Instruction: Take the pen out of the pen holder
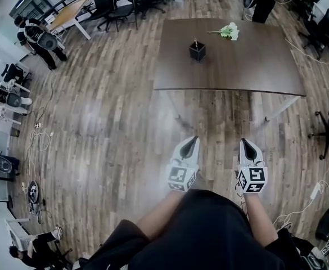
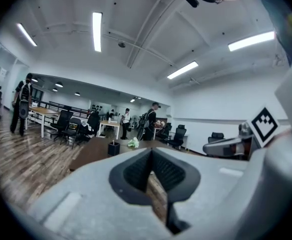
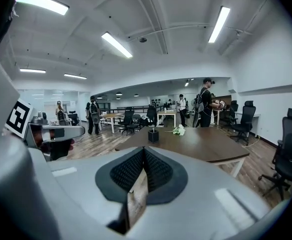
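Pen (image 1: 195, 40) stands in black holder (image 1: 197, 51), mid-table (image 1: 254, 61); flowers (image 1: 229, 31) far right of it. L tool (image 1: 193, 140) & R tool (image 1: 244, 143) both closed, empty, well short of table's near edge. Best: open one tool early, pinch pen top, lift straight, steady holder w/ other. No legible writing, only square markers.

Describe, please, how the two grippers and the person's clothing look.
The left gripper and right gripper are pale grey shells tapering to a point, lined with black ribbed pads. Each carries a white cube with black square markers. The person wears a black top.
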{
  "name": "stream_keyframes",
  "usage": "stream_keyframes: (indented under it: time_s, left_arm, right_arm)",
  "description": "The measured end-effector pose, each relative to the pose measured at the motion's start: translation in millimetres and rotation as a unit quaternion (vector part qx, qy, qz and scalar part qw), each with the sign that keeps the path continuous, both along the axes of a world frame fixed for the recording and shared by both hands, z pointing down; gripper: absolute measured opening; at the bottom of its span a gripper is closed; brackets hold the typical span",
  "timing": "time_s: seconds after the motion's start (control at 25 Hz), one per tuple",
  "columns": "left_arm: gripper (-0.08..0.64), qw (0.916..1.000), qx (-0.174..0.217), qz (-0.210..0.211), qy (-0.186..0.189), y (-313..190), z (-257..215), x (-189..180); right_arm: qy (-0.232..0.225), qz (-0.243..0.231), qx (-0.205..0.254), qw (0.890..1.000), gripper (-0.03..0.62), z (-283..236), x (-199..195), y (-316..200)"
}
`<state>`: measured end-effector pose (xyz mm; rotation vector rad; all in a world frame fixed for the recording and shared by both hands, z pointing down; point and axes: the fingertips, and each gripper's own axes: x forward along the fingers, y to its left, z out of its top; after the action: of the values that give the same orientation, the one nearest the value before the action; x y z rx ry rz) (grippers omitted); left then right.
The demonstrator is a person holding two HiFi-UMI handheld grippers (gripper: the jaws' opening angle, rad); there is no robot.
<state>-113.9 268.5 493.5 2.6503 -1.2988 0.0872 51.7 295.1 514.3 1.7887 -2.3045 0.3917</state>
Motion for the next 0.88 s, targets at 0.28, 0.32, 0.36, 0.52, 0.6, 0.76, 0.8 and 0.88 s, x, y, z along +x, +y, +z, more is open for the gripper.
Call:
stream_keyframes:
  time_s: [0.28, 0.32, 0.36, 0.52, 0.6, 0.76, 0.8, 0.88]
  left_arm:
    - [0.002, 0.9998, -0.007, 0.011, 0.012, -77.3, 2.4, -29.9]
    - [0.002, 0.9998, -0.008, 0.010, 0.013, -86.9, 3.8, -34.7]
    - [0.002, 0.9998, -0.009, 0.009, 0.015, -96.7, 4.9, -39.5]
    - [0.002, 0.9996, -0.008, 0.010, 0.024, -139.1, 7.9, -55.8]
    - [0.002, 0.9996, -0.004, 0.015, 0.024, -155.1, 8.1, -61.5]
    - [0.002, 0.9995, 0.006, 0.017, 0.025, -182.2, 5.3, -72.4]
    - [0.002, 0.9995, 0.007, 0.015, 0.027, -187.0, 5.4, -73.7]
    - [0.002, 0.9995, 0.005, 0.012, 0.029, -191.8, 7.1, -74.5]
  right_arm:
    - [0.009, 0.000, 0.002, 1.000, 0.002, -4.7, -36.0, -85.4]
    - [0.011, -0.001, 0.000, 1.000, 0.002, -4.1, -40.3, -96.9]
    - [0.014, -0.001, -0.002, 1.000, 0.003, -3.4, -44.6, -108.5]
    - [0.024, 0.002, -0.006, 1.000, 0.003, 1.2, -57.3, -151.3]
    - [0.024, 0.013, -0.007, 1.000, 0.003, 5.5, -59.8, -164.6]
    - [0.029, 0.016, -0.006, 0.999, 0.002, 7.2, -70.4, -183.4]
    - [0.032, 0.011, -0.007, 0.999, 0.003, 7.5, -73.1, -186.4]
    - [0.035, 0.005, -0.009, 0.999, 0.002, 9.0, -76.8, -190.6]
